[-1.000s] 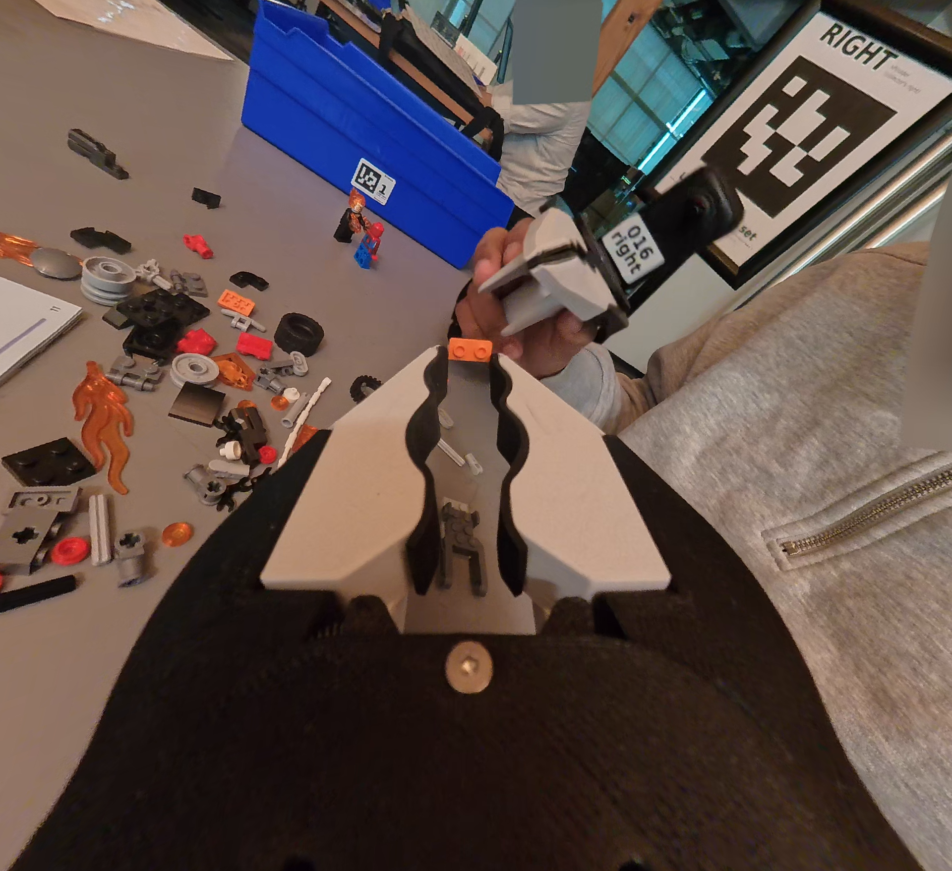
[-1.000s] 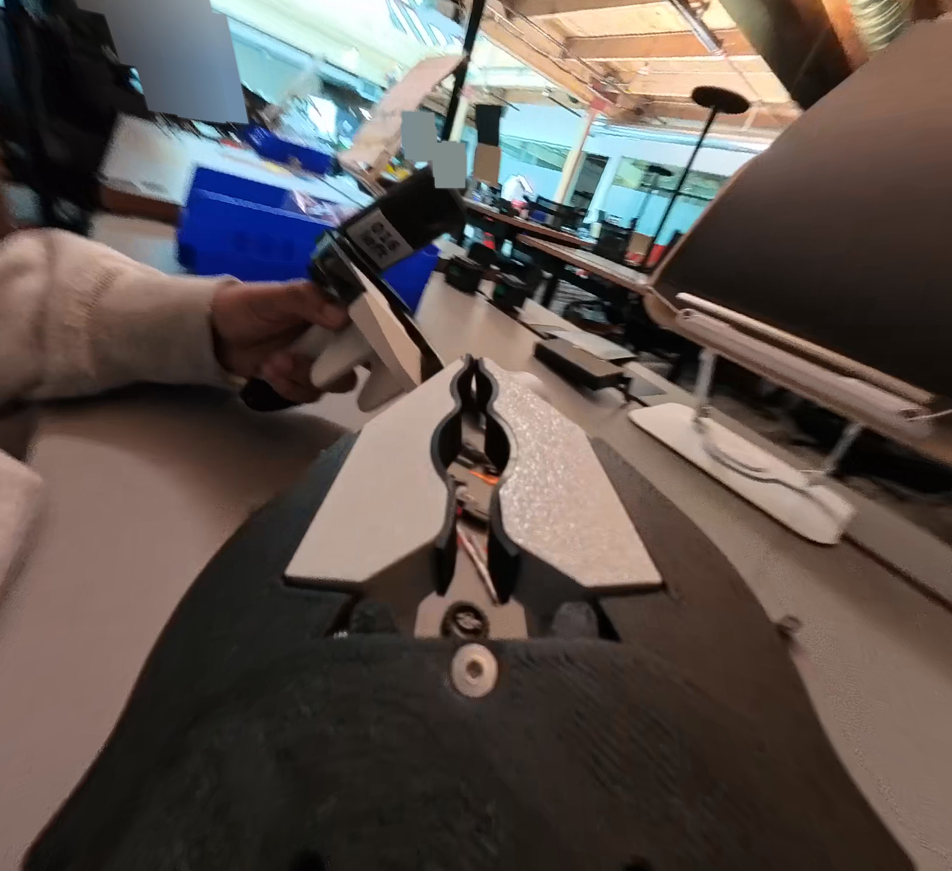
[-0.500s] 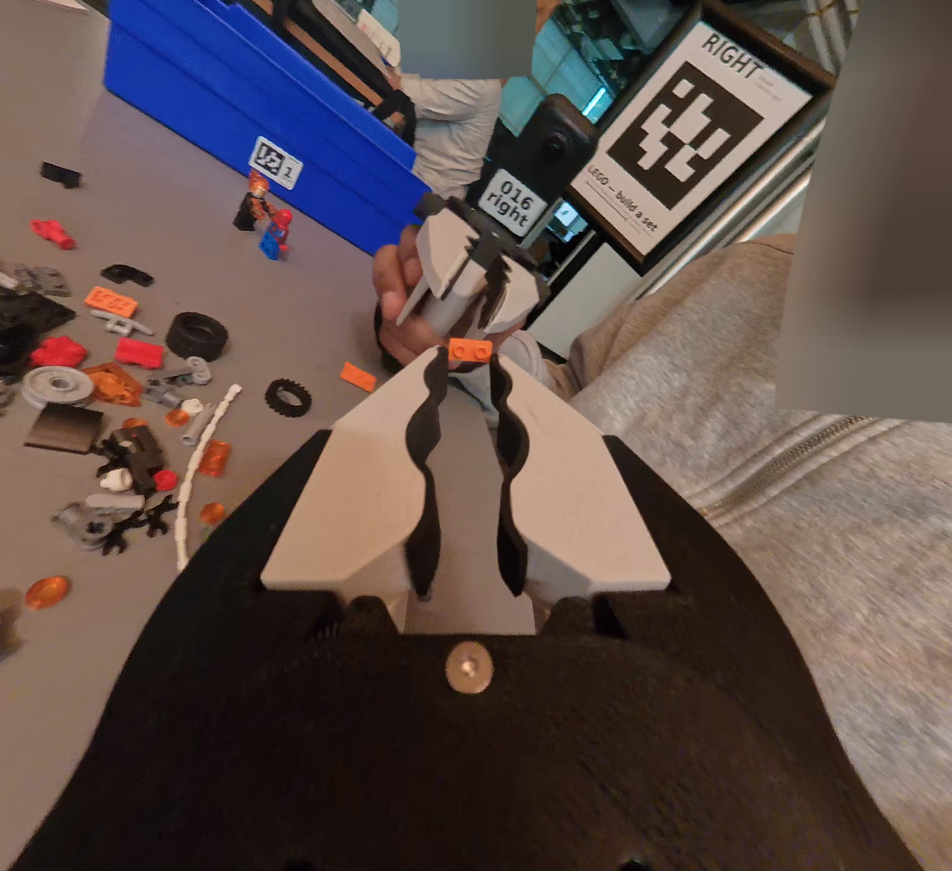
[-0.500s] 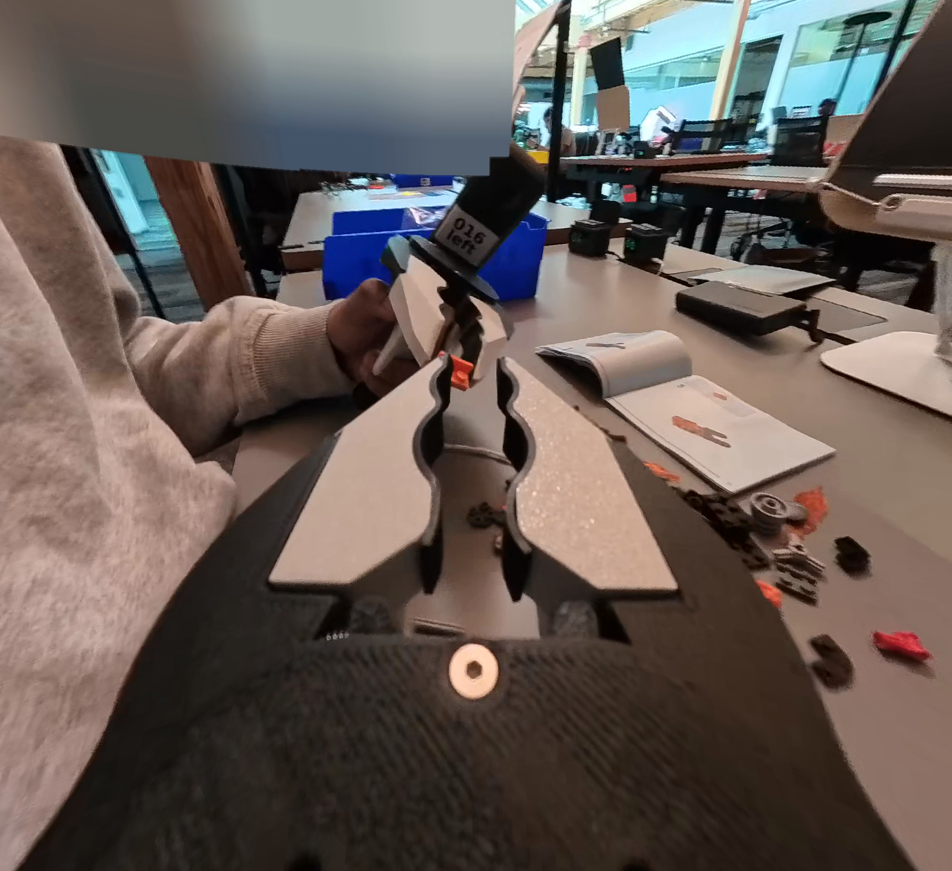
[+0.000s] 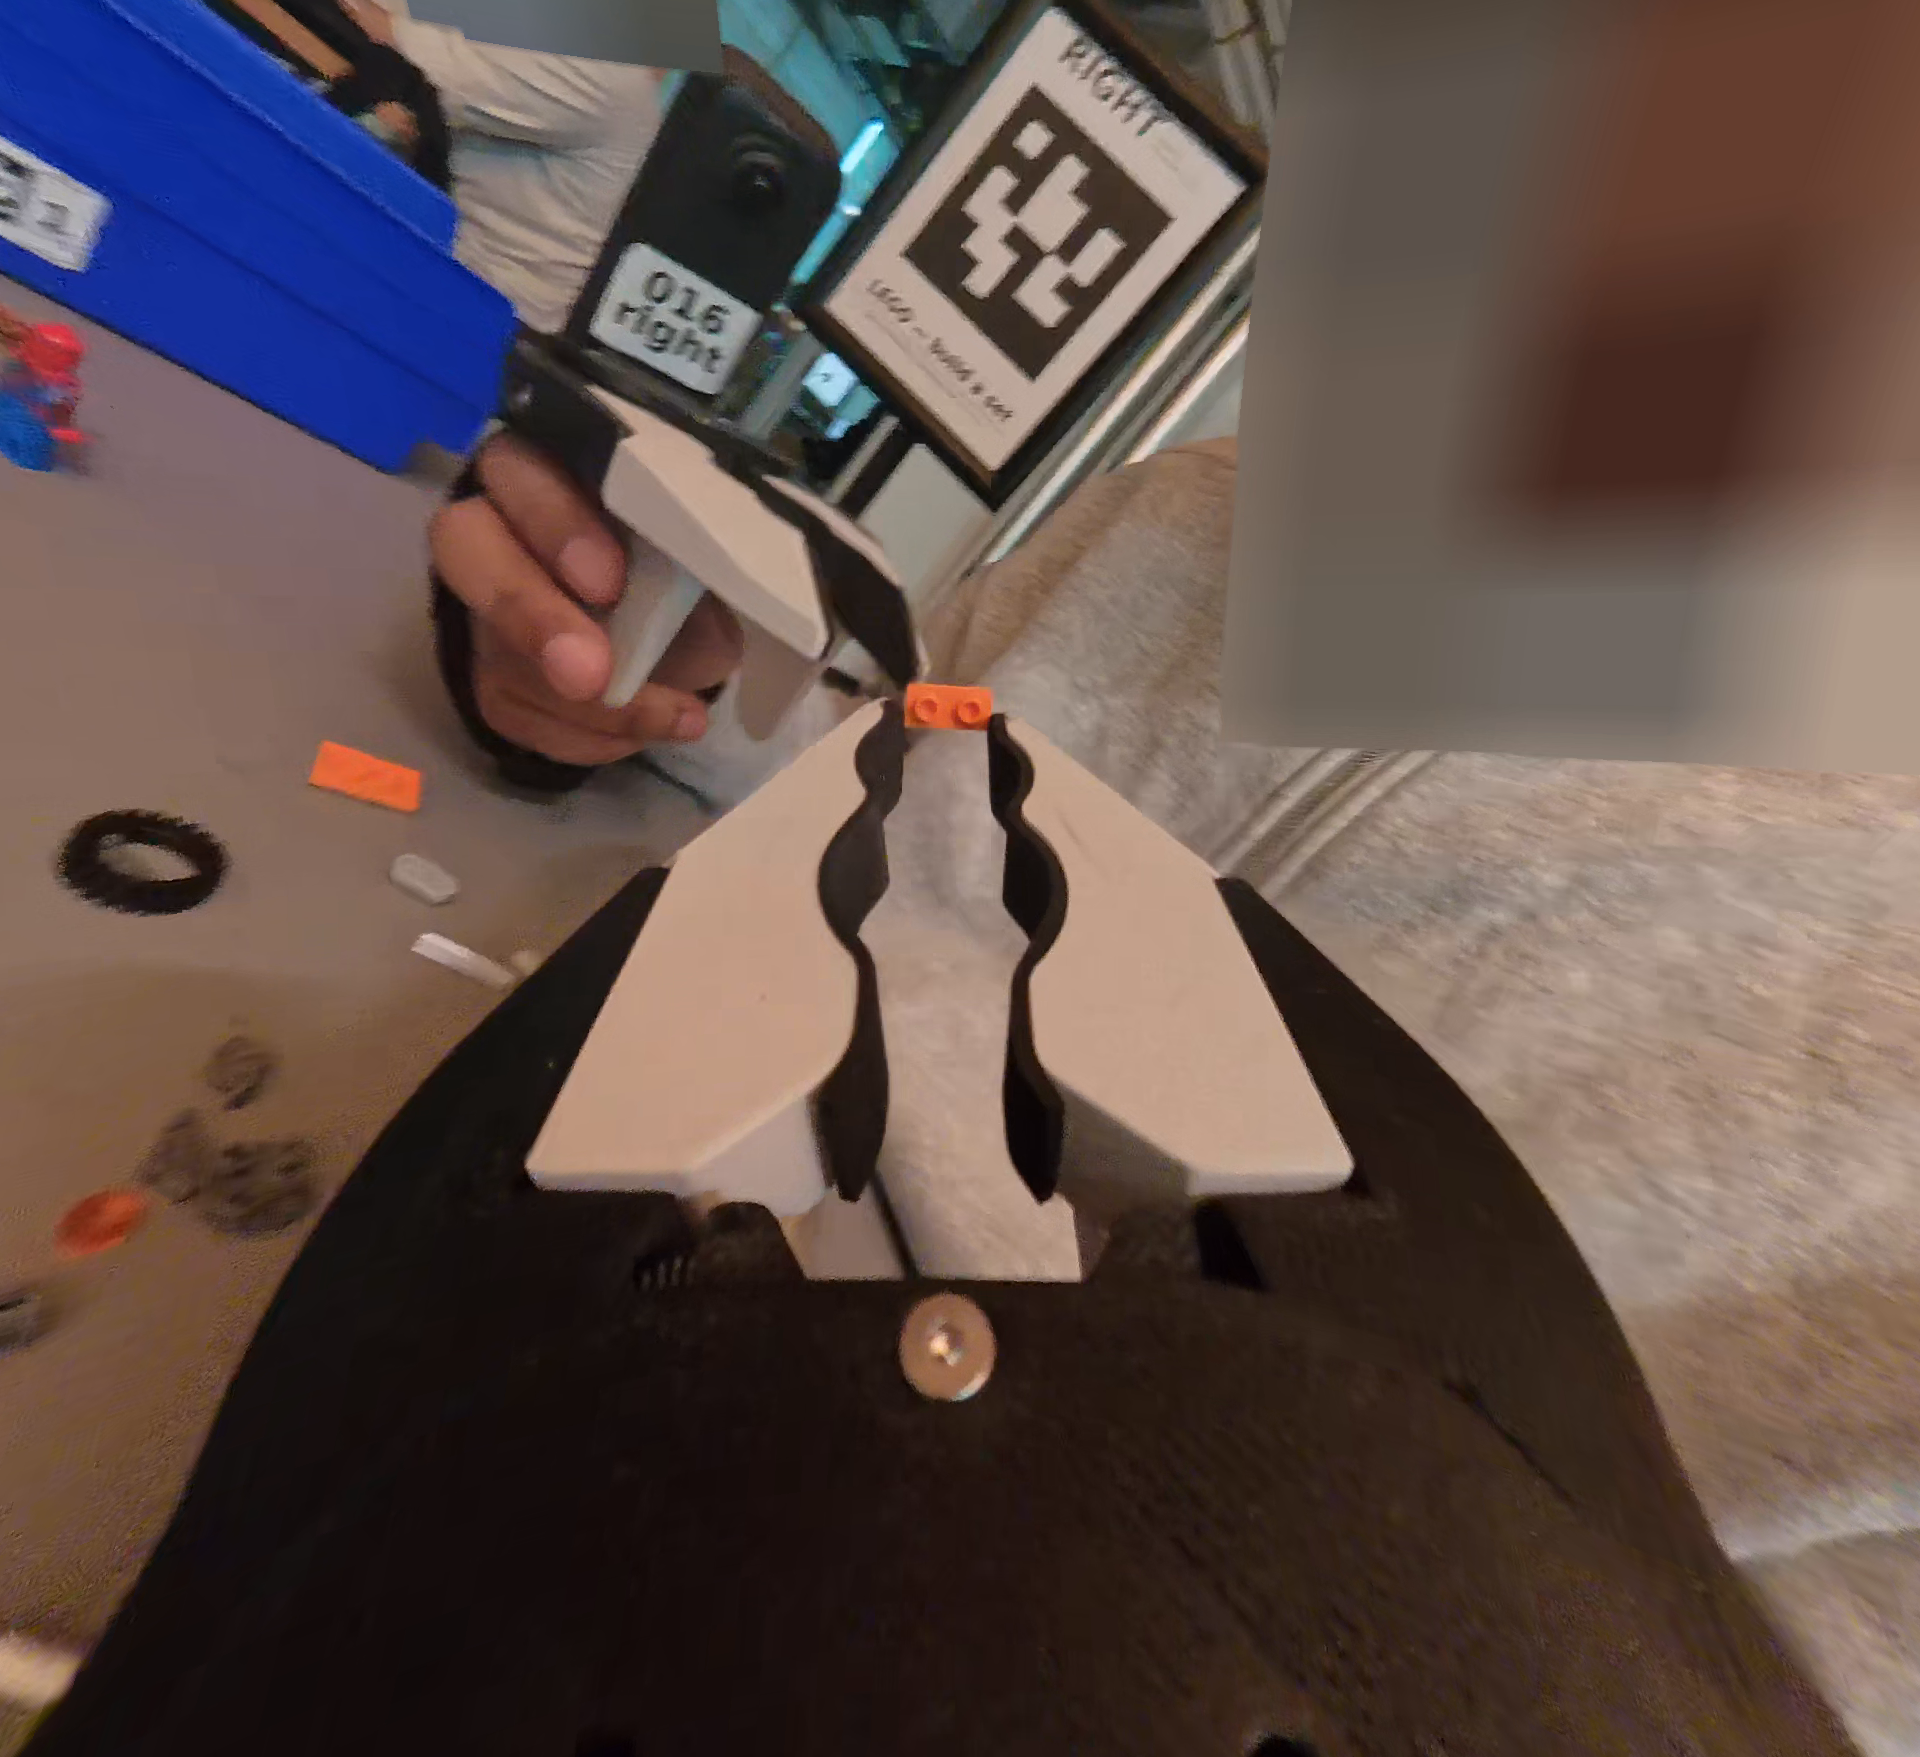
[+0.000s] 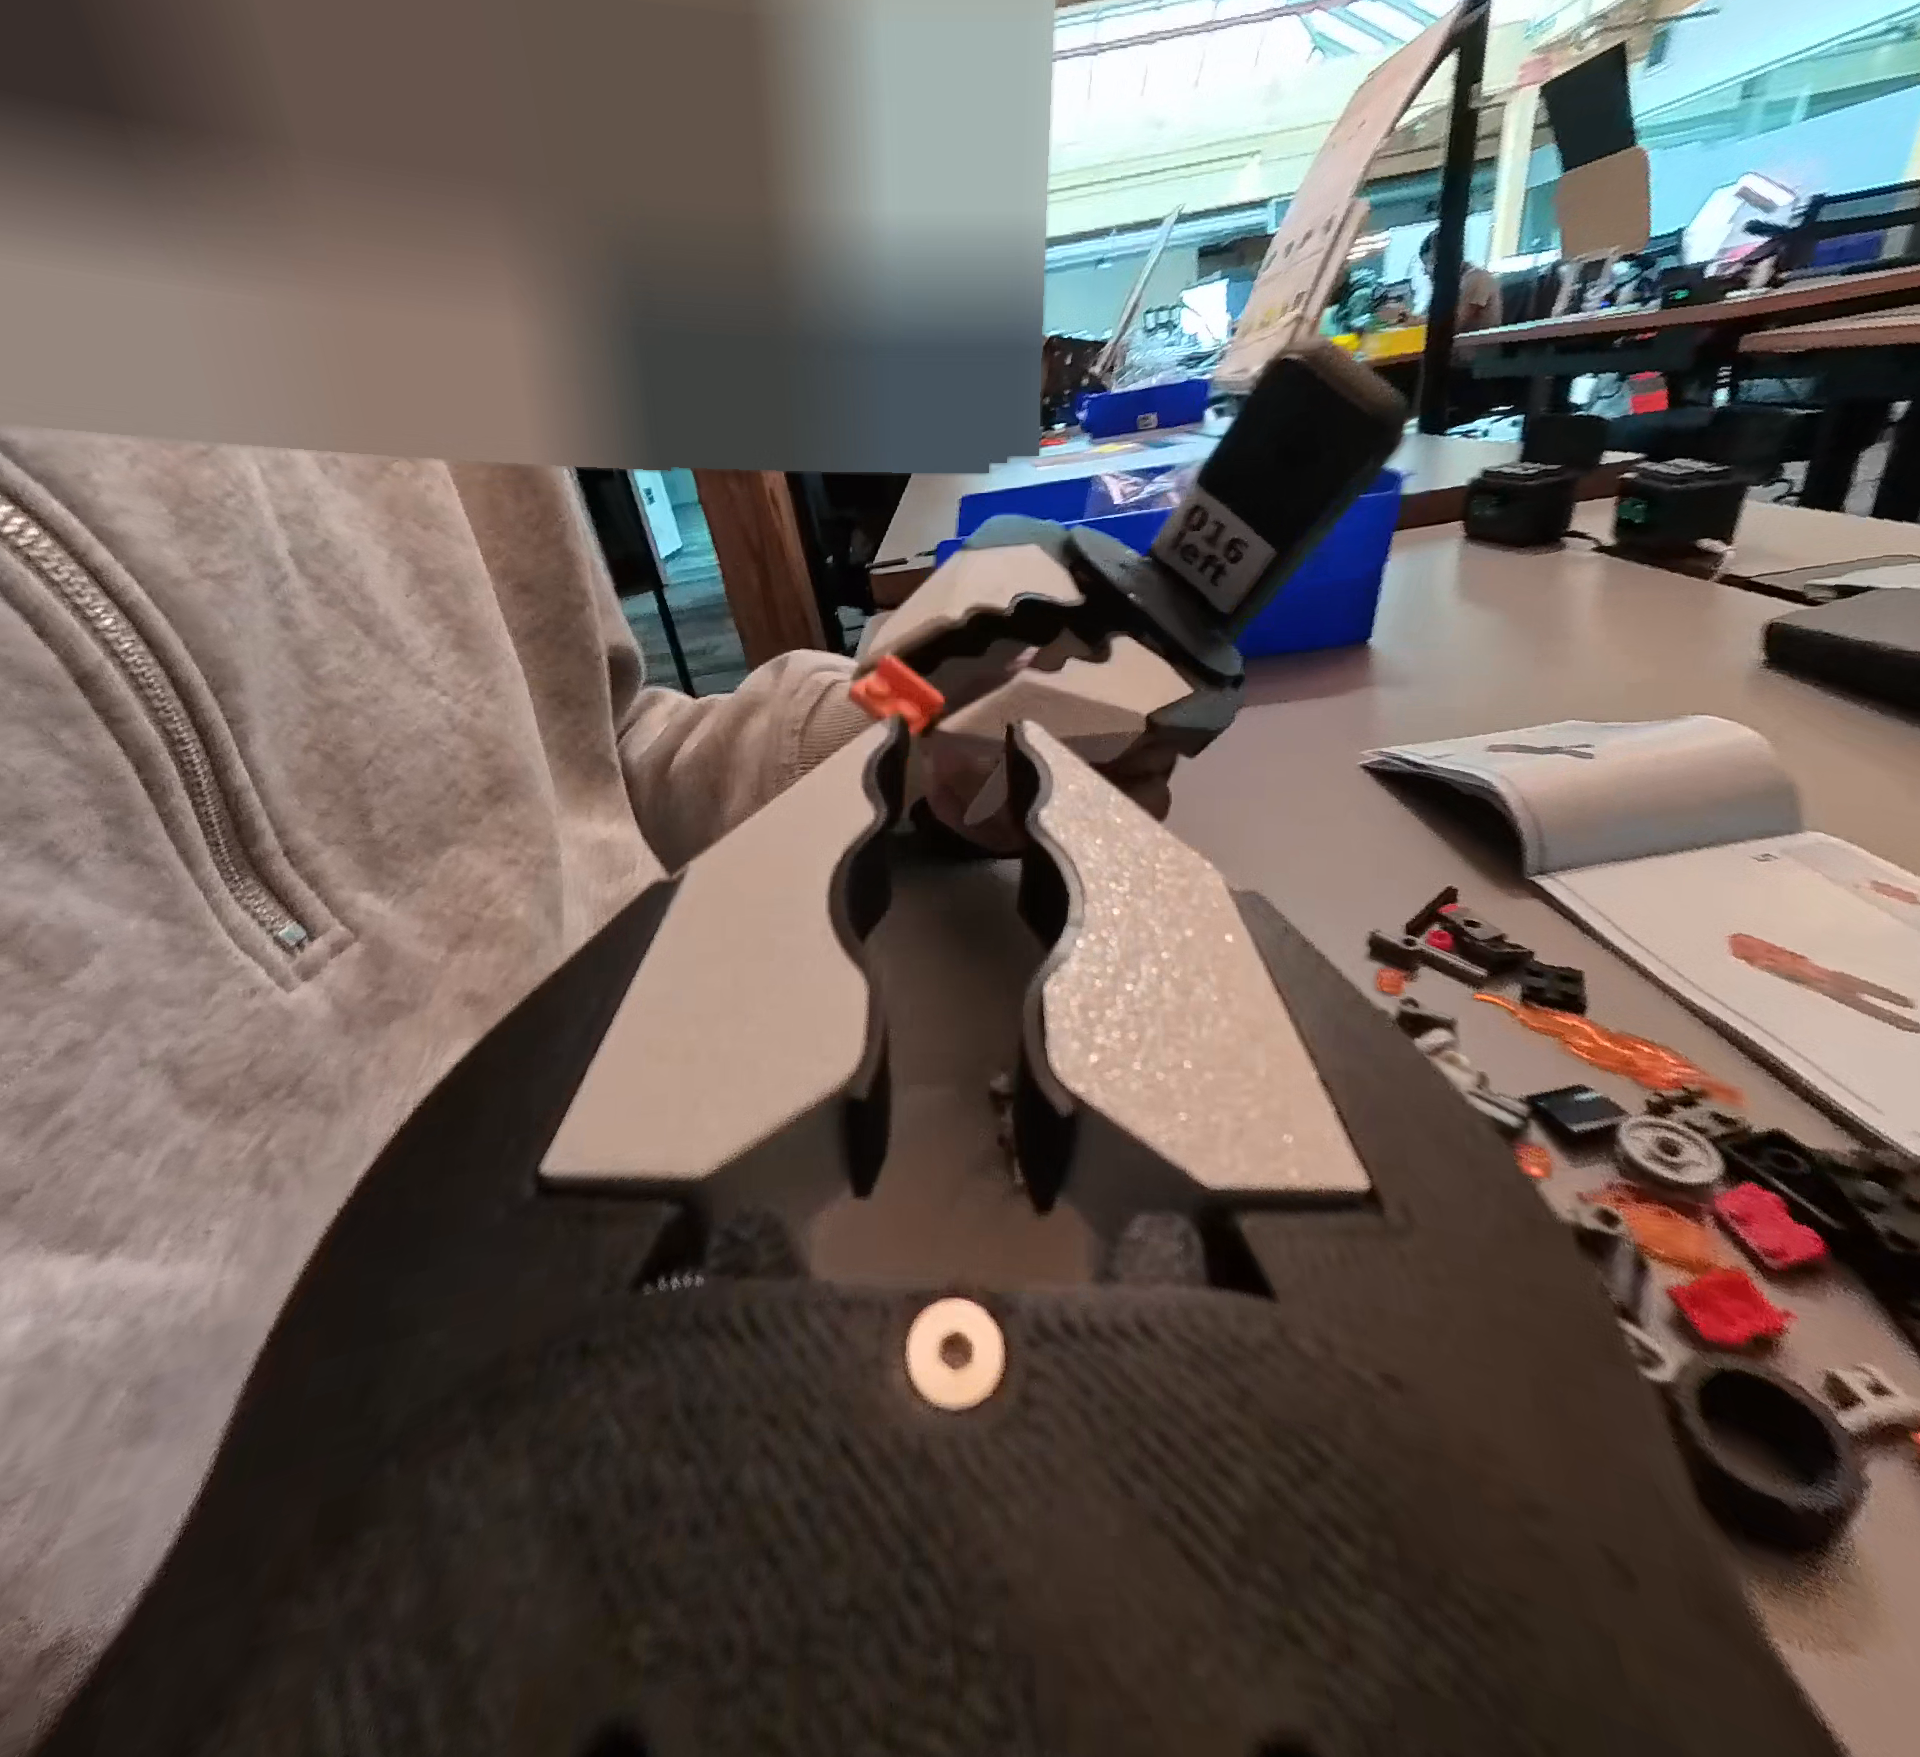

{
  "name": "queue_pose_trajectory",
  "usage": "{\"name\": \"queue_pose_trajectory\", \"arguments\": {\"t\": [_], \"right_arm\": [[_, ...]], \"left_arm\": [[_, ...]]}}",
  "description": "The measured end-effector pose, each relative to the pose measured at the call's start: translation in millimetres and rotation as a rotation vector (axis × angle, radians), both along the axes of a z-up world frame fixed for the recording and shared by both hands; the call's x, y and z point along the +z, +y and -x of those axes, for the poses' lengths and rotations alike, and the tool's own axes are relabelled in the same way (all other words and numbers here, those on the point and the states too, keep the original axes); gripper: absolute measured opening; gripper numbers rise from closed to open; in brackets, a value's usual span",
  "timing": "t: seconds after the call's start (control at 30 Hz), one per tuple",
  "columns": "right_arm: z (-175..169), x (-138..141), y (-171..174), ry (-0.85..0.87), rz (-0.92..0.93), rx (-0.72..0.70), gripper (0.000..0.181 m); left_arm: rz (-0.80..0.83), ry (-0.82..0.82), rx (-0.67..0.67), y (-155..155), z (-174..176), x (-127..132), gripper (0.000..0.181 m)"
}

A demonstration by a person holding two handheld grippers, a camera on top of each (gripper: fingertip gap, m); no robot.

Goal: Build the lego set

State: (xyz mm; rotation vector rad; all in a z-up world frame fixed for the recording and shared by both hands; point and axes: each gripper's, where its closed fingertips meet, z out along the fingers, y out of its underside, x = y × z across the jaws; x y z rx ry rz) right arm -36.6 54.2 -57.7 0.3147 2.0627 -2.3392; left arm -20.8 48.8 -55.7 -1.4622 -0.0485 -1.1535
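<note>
The left gripper pinches a small orange two-stud plate at its fingertips, lifted off the surface; the right gripper, fingers spread, has closed in beside it, probably for a handover.

The left hand-held gripper has matt, grainy pale plastic fingers lined with smooth black pads, a rough-textured black body and a shiny metal screw. At its tips sits a smooth orange plastic plate. Behind it hangs a soft, fuzzy grey cloth jacket with a metal zip. Left of it, the worktop is smooth and matt, the tyre dull rubber, the bin glossy blue plastic. Right of the right hand-held gripper lies a paper booklet.
</note>
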Motion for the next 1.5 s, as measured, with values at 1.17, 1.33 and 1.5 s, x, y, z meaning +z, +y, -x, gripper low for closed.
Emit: {"name": "queue_pose_trajectory", "arguments": {"t": [1.17, 1.33, 1.5], "right_arm": [[-41.4, -8.7, -16.3, 0.005, -0.062, 0.242, 0.01], [-27.4, -16.0, -15.1, -0.017, -0.1, 0.168, 0.01], [4.4, -37.6, -2.2, -0.102, -0.219, 0.011, 0.01]], "left_arm": [[0.151, -0.123, -0.229, -4.0, -28.1, -19.0, 0.018], [0.158, -0.124, -0.136, -1.6, -11.7, -20.9, 0.024], [0.281, -0.01, 0.196, 2.8, 37.2, -48.6, 0.031]]}}
